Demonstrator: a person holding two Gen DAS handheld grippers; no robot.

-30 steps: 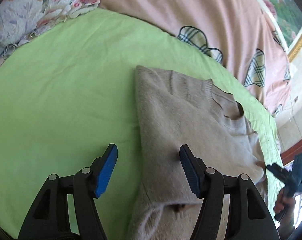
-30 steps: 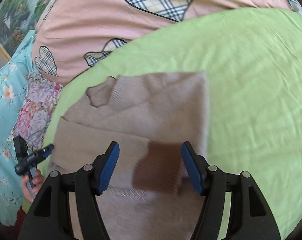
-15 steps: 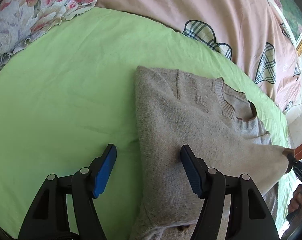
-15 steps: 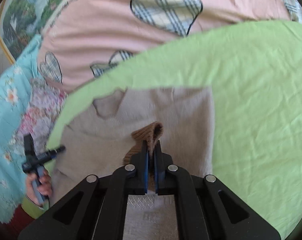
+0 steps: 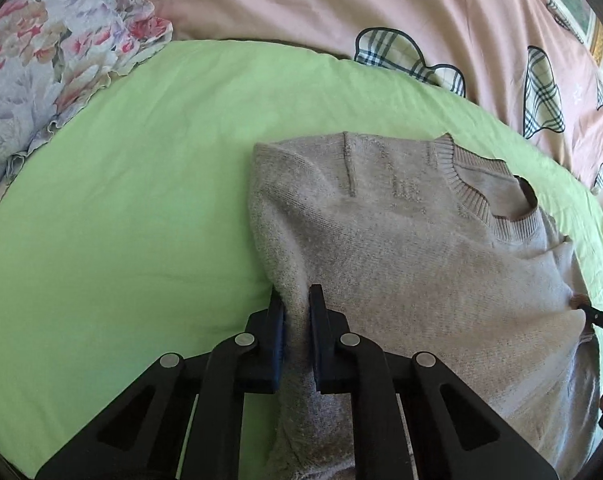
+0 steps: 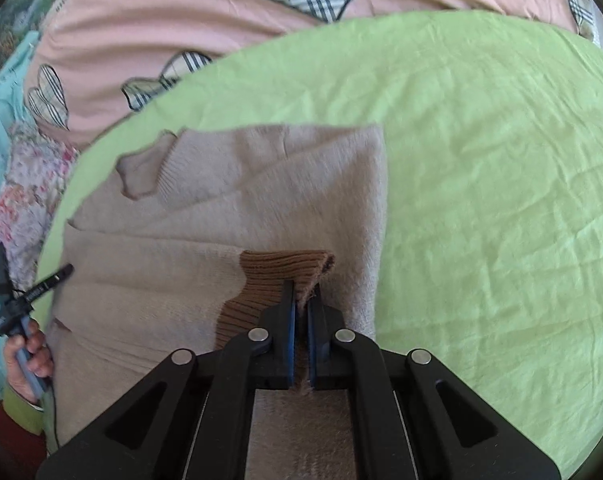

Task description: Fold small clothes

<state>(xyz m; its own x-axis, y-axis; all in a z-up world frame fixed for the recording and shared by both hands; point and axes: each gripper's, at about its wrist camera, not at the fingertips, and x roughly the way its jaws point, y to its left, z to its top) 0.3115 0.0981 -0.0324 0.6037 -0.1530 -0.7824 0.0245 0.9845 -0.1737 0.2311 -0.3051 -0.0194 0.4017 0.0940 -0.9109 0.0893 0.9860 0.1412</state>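
A beige knit sweater (image 5: pixel 401 248) lies on the green sheet (image 5: pixel 121 200), neck toward the pink quilt. My left gripper (image 5: pixel 297 296) pinches the sweater's folded left edge. Its jaws are closing, and the blue pads press on the knit bunched between them. In the right wrist view the same sweater (image 6: pixel 229 184) shows a sleeve folded across its body. My right gripper (image 6: pixel 301 292) is shut on that sleeve's brown ribbed cuff (image 6: pixel 277 268) and holds it a little above the body.
A pink quilt with plaid hearts (image 5: pixel 341 8) lies beyond the sheet, and a floral pillow (image 5: pixel 33 60) sits at the far left. A person's hand (image 6: pixel 29 354) grips the other tool at the sweater's far side. Bare green sheet (image 6: pixel 481 160) spreads to the right.
Both grippers stood open over the sweater a second ago. The right one shut on the brown cuff first and raised it. The left one then closed on the sweater's left edge.
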